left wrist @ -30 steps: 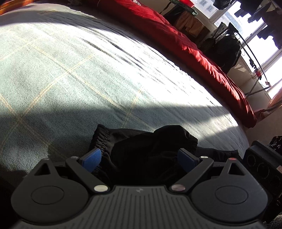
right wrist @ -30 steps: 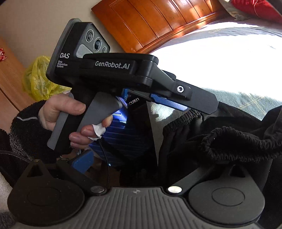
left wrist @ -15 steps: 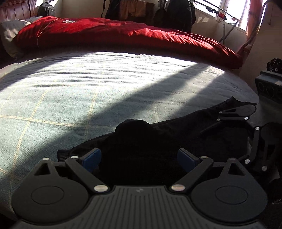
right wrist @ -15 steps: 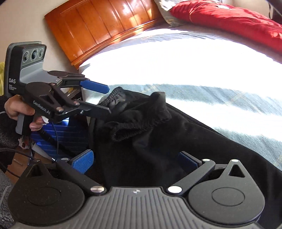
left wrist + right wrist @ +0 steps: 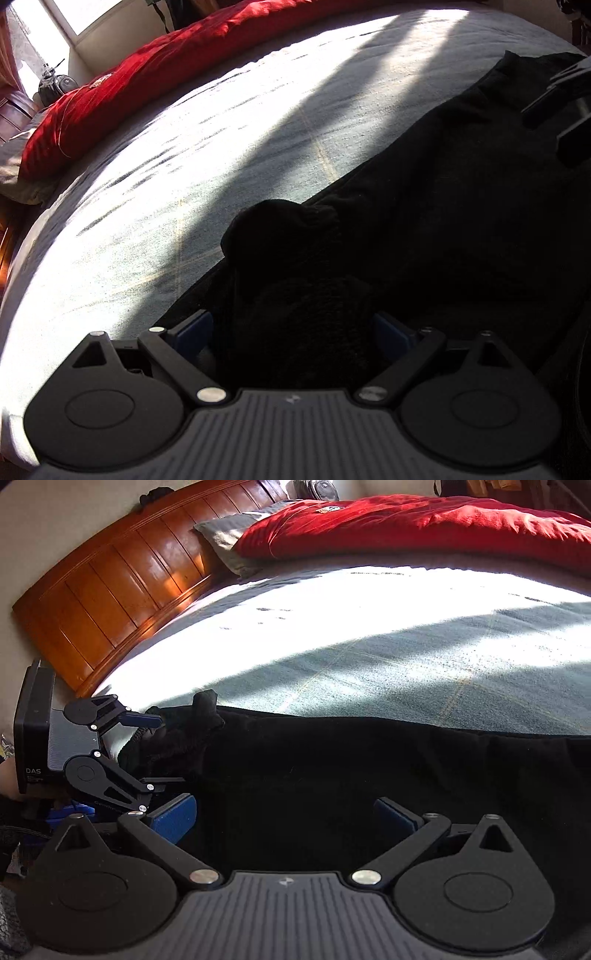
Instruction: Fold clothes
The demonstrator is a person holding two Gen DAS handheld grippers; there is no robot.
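Note:
Black trousers (image 5: 369,760) lie stretched along the near edge of the bed, dark and hard to read. Their elastic waist end (image 5: 177,734) is bunched at the left. My left gripper (image 5: 159,749) sits around that bunch with its jaws wide apart. In its own view the left gripper (image 5: 291,328) stands open, a hump of black cloth (image 5: 280,229) rising between the blue pads (image 5: 192,328). My right gripper (image 5: 284,816) is open too, low over the middle of the trousers, with flat black cloth between its pads. The trousers (image 5: 461,192) run off to the right.
The pale green checked bed cover (image 5: 369,646) spreads beyond the trousers, half in sun. A red quilt (image 5: 406,528) and a grey pillow (image 5: 225,542) lie along the far side. A wooden headboard (image 5: 110,590) stands at the left. Something blue (image 5: 59,814) sits below the left gripper.
The trousers went from a bunched heap near the bed's edge to a long flat strip. The left gripper drew away from the right one toward the headboard. Both jaws stayed wide.

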